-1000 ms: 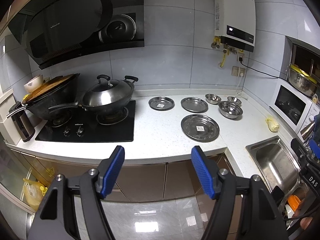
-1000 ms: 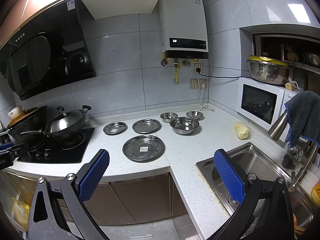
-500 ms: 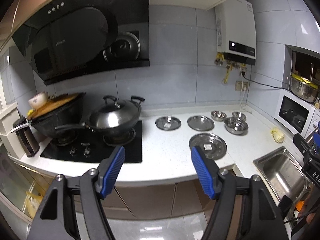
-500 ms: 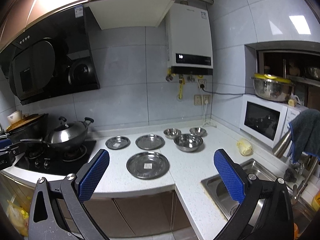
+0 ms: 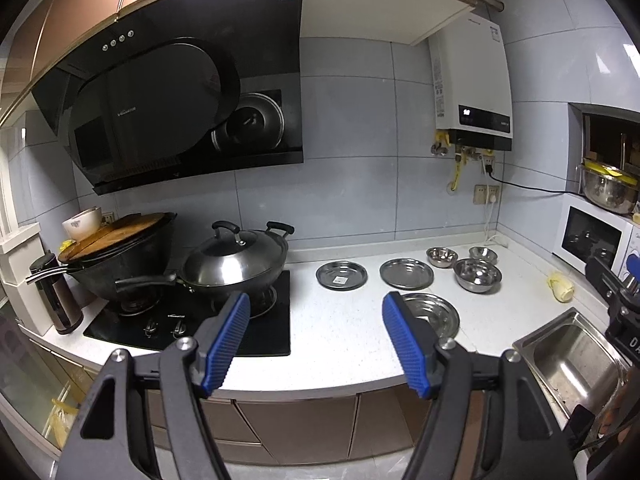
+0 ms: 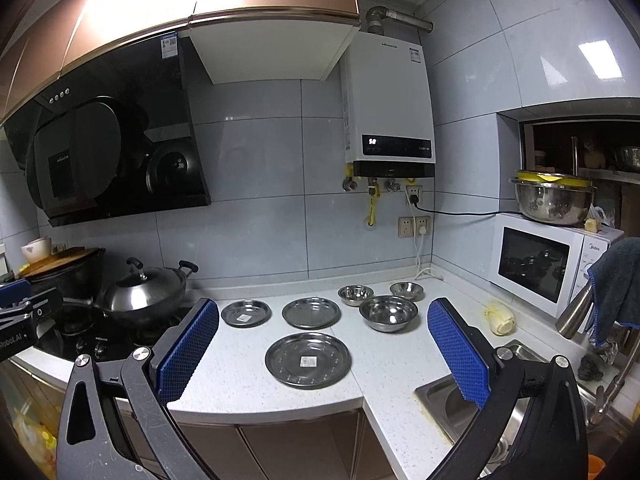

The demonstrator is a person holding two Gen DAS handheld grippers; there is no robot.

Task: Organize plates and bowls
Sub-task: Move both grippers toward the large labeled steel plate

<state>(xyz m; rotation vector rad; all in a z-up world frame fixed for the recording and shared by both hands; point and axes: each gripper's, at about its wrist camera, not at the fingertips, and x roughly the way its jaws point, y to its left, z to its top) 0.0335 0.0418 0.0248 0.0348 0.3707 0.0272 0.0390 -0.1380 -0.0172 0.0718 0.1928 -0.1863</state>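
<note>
Three steel plates lie on the white counter: a large one (image 6: 308, 360) in front, a medium one (image 6: 311, 312) behind it, a small one (image 6: 246, 313) to its left. Three steel bowls stand to the right: a larger one (image 6: 388, 313) and two small ones (image 6: 355, 294) (image 6: 406, 291) behind it. In the left wrist view the large plate (image 5: 434, 314) is partly hidden by my right finger. My left gripper (image 5: 316, 340) and right gripper (image 6: 324, 348) are both open and empty, held in front of the counter, apart from the dishes.
A hob with a lidded wok (image 5: 236, 264) and a black pan (image 5: 124, 256) is at the left. A sink (image 6: 476, 404) is at the right, with a microwave (image 6: 548, 264) behind it and a yellow object (image 6: 500, 316) on the counter.
Both cameras have tilted upward, so the counter and dishes sit lower in view and more of the hood and cabinets shows. Both grippers stay open.
</note>
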